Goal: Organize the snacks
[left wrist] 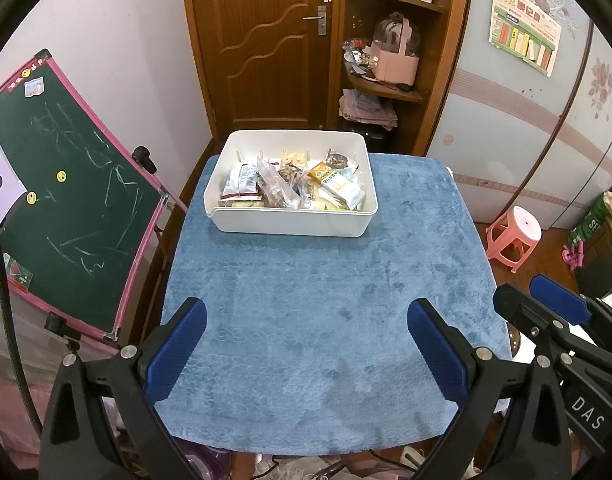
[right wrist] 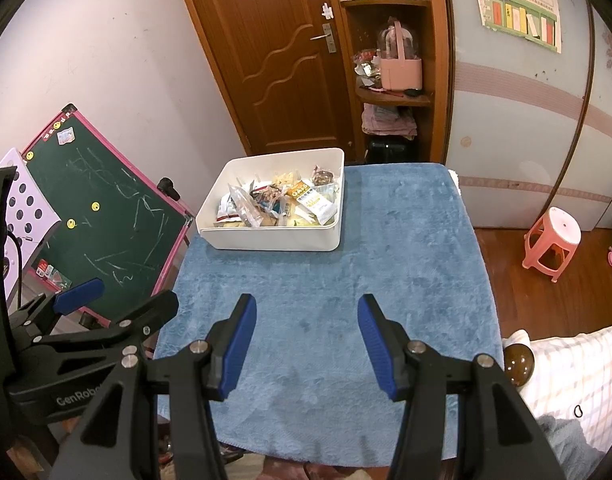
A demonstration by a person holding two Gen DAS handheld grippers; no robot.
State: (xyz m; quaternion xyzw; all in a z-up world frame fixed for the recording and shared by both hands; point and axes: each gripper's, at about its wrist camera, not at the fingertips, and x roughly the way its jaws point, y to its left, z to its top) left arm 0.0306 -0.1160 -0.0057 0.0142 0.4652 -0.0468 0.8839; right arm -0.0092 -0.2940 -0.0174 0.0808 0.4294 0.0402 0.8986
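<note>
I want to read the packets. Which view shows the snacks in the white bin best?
The left wrist view: the snacks in the white bin appear larger and nearly head-on. The right wrist view shows them smaller, with the bin at an angle.

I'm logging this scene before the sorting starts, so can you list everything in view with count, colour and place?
bin: one, white, far left part of the towel
snack packets: a mixed pile, count unclear, inside the bin
towel: one, blue, covering the table
chalkboard: one, green with pink frame, left of the table
door: one, brown wood, behind the table
corner shelf: one, brown, cluttered, right of the door
pink basket: one, on the shelf
stool: one, pink, on the floor at right
poster: one, on the right wall
left gripper: blue fingers, open, empty
right gripper: blue fingers, open, empty
</note>
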